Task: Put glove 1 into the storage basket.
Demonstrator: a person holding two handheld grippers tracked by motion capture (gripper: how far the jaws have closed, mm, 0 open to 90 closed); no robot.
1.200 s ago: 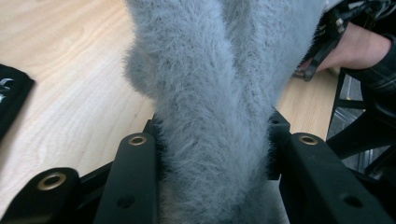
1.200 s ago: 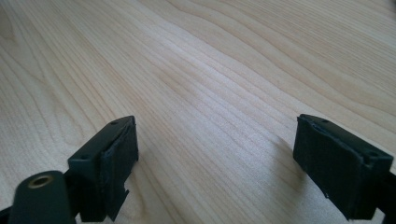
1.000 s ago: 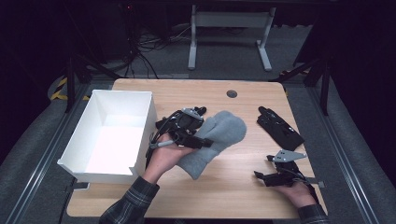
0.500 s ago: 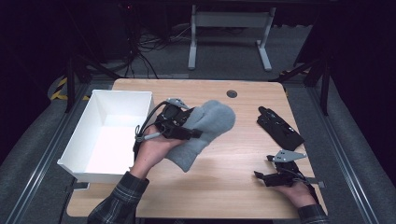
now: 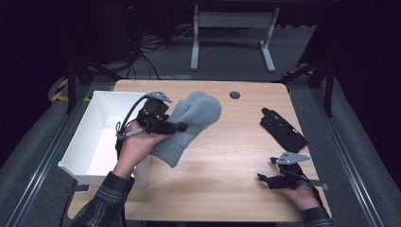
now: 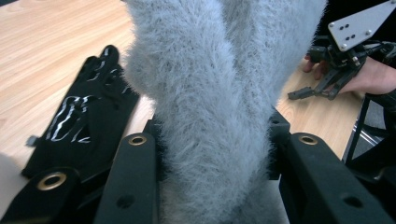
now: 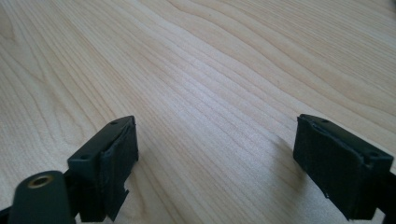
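While you hold: your left gripper clamps the mitten, lifted beside the bin.
Right gripper: jaws apart, on the tabletop.

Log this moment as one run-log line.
left hand-held gripper: shut on grey mitten, lifted beside white bin | right hand-held gripper: open, idle | black glove: on table
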